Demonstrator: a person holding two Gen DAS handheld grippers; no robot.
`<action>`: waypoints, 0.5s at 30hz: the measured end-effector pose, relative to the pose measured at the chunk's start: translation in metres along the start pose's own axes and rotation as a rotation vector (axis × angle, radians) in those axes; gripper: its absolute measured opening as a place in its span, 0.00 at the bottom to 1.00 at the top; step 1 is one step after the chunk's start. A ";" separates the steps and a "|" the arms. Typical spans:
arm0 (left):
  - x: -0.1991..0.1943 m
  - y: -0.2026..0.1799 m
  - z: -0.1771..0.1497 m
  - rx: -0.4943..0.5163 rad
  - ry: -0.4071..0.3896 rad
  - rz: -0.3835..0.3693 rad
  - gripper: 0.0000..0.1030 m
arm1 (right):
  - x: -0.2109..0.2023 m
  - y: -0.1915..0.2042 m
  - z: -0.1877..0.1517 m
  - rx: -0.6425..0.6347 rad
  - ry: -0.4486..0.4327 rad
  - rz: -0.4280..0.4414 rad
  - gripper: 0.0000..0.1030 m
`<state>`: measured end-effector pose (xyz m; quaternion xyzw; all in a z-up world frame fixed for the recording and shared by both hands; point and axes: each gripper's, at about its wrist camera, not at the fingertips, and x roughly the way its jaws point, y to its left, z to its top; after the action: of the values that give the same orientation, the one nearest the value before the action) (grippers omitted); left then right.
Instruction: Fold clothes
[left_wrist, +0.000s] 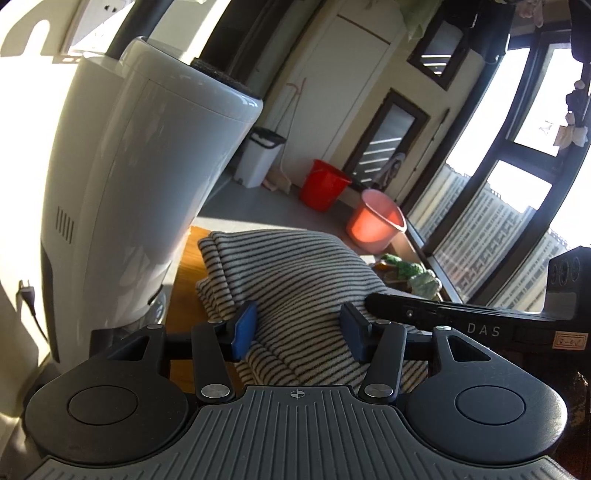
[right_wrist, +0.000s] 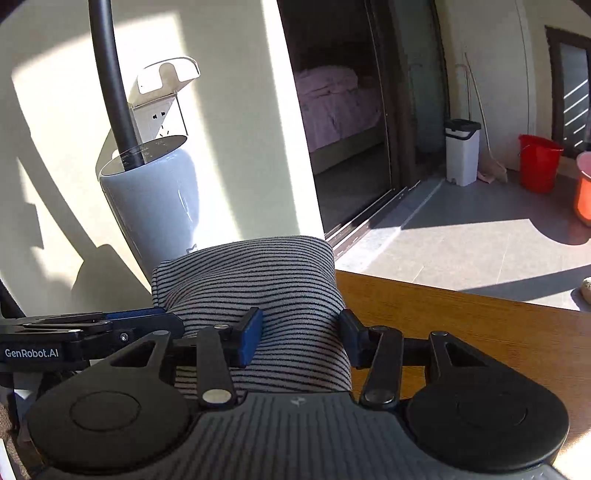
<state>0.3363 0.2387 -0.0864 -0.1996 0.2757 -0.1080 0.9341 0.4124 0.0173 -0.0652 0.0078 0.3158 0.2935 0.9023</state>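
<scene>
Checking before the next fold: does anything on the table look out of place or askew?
Nothing looks damaged or spilled. The striped grey-and-black folded garment sits at the wooden table corner, its far end at or slightly past the edge. Its layered edges are slightly uneven. The left gripper and right gripper are open around it.

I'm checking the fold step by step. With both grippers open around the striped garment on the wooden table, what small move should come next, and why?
Probably close both grippers on the cloth. The left gripper and right gripper each stand open with the striped garment bulging up between the blue pads, already folded into a bundle on the wooden table. Neither yet pinches it, so gripping comes before lifting or folding further.
</scene>
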 end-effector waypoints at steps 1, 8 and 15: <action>0.000 0.001 0.001 0.004 0.000 0.005 0.54 | -0.001 0.000 0.000 0.001 0.001 0.004 0.46; 0.000 0.001 0.001 0.010 0.000 0.006 0.56 | -0.041 -0.012 -0.019 0.075 -0.059 0.096 0.62; 0.000 -0.006 -0.001 0.030 0.004 0.034 0.56 | -0.035 -0.004 -0.047 0.033 -0.038 0.019 0.81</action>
<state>0.3354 0.2328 -0.0844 -0.1807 0.2793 -0.0965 0.9381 0.3659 -0.0125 -0.0835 0.0311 0.3033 0.2968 0.9050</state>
